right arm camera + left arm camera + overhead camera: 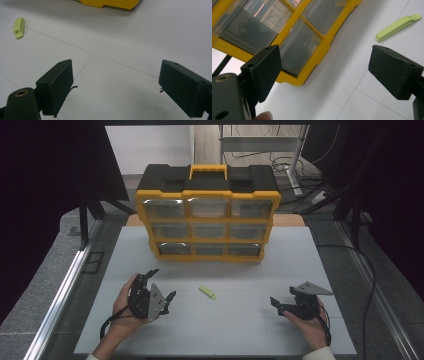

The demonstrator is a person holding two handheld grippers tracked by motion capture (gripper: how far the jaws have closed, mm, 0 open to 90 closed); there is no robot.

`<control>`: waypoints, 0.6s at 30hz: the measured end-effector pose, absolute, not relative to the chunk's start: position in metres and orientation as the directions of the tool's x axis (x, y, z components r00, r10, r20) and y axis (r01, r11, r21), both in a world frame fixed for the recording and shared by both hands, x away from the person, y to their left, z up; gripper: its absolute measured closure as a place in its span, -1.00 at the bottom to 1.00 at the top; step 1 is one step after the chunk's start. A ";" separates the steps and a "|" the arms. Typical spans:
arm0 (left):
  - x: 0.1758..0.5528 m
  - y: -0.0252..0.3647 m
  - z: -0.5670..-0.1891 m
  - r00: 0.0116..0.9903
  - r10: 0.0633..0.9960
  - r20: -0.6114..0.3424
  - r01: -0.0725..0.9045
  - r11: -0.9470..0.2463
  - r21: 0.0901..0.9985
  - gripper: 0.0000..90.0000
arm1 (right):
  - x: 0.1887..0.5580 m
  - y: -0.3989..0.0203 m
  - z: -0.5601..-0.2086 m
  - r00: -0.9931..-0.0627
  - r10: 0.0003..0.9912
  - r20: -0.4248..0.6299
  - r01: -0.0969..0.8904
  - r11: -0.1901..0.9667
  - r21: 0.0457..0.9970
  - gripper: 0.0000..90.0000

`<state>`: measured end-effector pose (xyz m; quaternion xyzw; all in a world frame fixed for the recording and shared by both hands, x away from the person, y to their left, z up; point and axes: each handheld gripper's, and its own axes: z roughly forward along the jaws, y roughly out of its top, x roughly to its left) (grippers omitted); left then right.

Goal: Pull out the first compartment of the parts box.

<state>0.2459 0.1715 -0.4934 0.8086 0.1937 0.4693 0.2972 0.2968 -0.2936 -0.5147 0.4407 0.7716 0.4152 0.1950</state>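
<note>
Fingertip (263,115) beside left tool (324,72)

One organizer (207,212) stands on the one table (240,320). It has nine clear drawers, three rows of three, and one yellow handle (207,170) on top. One green clip (207,292) lies on the table in front of it. Two tools are held above the table, the left tool (160,285) and the right tool (281,301), one in each of the person's two hands, and each has two black jaws.
</note>
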 end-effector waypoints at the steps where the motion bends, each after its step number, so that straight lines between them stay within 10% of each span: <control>1: 0.246 0.171 -0.493 0.483 0.596 0.641 0.037 -0.746 0.665 -0.74 | 0.297 -0.294 -0.515 -0.535 0.843 0.065 0.519 0.267 0.812 -0.72; 18: 0.252 0.169 -0.485 0.455 0.584 0.672 0.012 -0.759 0.651 -0.73 | 0.297 -0.294 -0.515 -0.531 0.845 0.064 0.520 0.265 0.812 -0.72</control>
